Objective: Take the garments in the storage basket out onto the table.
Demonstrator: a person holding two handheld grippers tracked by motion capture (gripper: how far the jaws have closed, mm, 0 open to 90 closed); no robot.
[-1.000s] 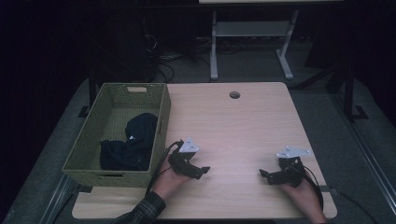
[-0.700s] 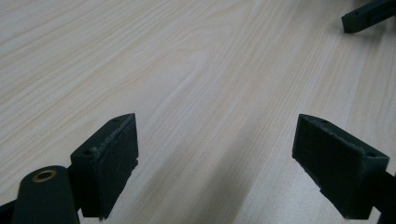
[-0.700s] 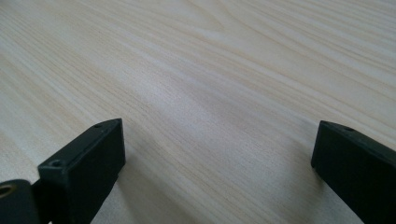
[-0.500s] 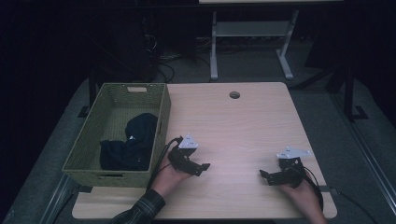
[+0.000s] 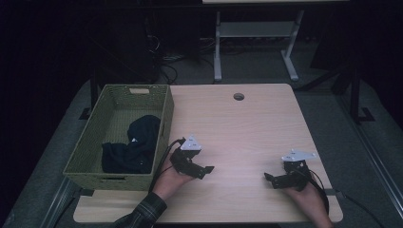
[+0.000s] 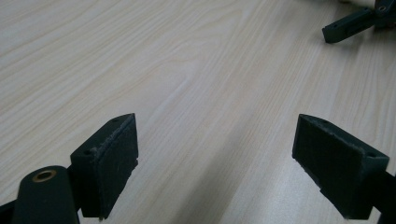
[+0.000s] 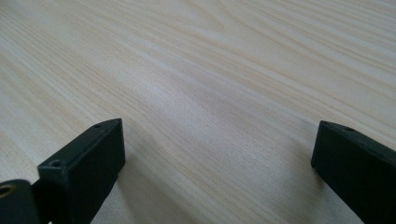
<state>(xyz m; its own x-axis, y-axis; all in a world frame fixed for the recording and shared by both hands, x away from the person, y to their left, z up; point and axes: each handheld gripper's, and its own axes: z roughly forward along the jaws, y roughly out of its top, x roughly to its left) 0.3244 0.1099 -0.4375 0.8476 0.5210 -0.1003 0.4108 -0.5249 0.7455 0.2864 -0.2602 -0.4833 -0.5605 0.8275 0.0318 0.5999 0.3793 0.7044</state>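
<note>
Table (image 5: 247, 128), basket (image 5: 90, 156) of dark cloth (image 5: 133, 147)

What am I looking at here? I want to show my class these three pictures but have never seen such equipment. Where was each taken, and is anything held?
A person sits at a wooden table with a hand-held clamp, called a gripper, in each hand: the left gripper and the right gripper. The high view looks down from above. The other two come from cameras on the grippers, looking along their black jaws at bare wood. Both grippers are open and hold nothing. At the table's left stands a green basket with dark cloth inside.
</note>
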